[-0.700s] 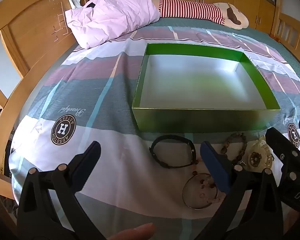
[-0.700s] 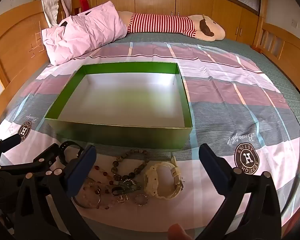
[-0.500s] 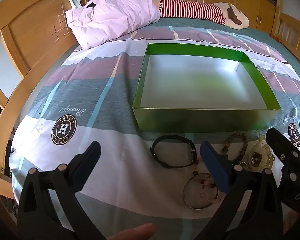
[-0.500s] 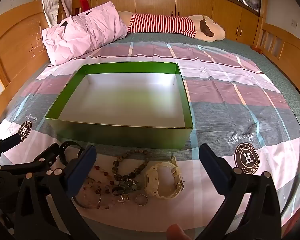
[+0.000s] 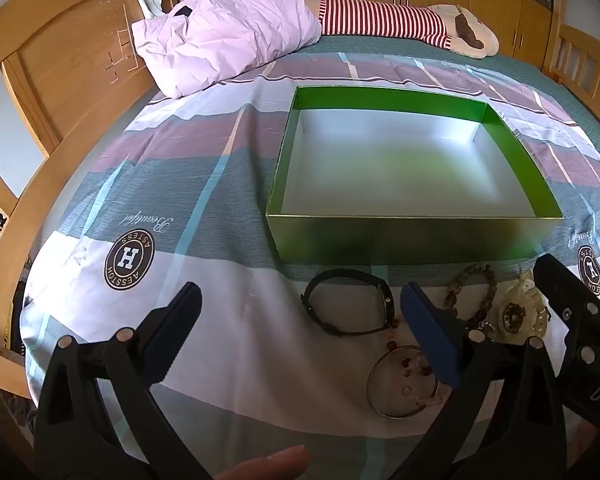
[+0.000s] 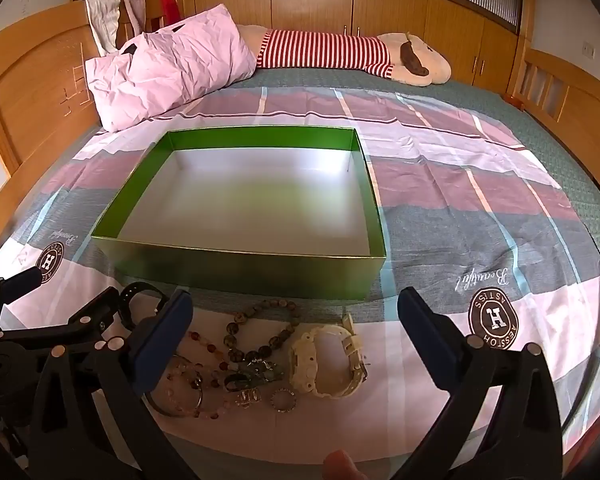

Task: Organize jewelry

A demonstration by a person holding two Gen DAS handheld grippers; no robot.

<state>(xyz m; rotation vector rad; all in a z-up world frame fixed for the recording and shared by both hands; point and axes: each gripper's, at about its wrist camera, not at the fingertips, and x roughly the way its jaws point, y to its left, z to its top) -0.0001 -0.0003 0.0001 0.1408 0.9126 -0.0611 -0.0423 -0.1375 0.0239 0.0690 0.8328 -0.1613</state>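
From the left wrist camera, the left hand-held gripper [image 5: 300,328] is spread wide and holds nothing. Past its tips sits a green box [image 5: 404,240] with a silver inside, lying on the striped bed sheet [image 5: 204,184]. Between the fingers lies a black watch [image 5: 346,306]. Just behind the right finger are a thin metal bangle [image 5: 400,384] and some pink and red beads [image 5: 410,376], partly hidden by that finger. Further right are a brown bead bracelet [image 5: 474,294] and a cream watch [image 5: 518,314], seen face on. The right hand-held gripper [image 5: 580,304] pokes in from the right edge, cut off. A fingertip shows at the bottom edge. This view also shows more of the wooden headboard [image 5: 76,76] by the pink pillow [image 5: 228,40].

From the right wrist camera, the right hand-held gripper [image 6: 294,328] is also spread wide with nothing in it. Here the jewelry pile is much clearer. Between the fingers lie the brown bead bracelet [image 6: 260,332], the cream watch [image 6: 328,360] with its strap looped, a small sparkly ring [image 6: 283,400], and a little clip-like piece [image 6: 249,397] that is hard to make out. The bangle [image 6: 176,396] and beads sit by the left finger, partly behind it. The black watch [image 6: 138,304] is mostly hidden by the left hand-held gripper [image 6: 40,312], which comes in from the left. The green box [image 6: 240,268] lies just past the pile. A striped plush toy [image 6: 340,54] lies far back on the bed.
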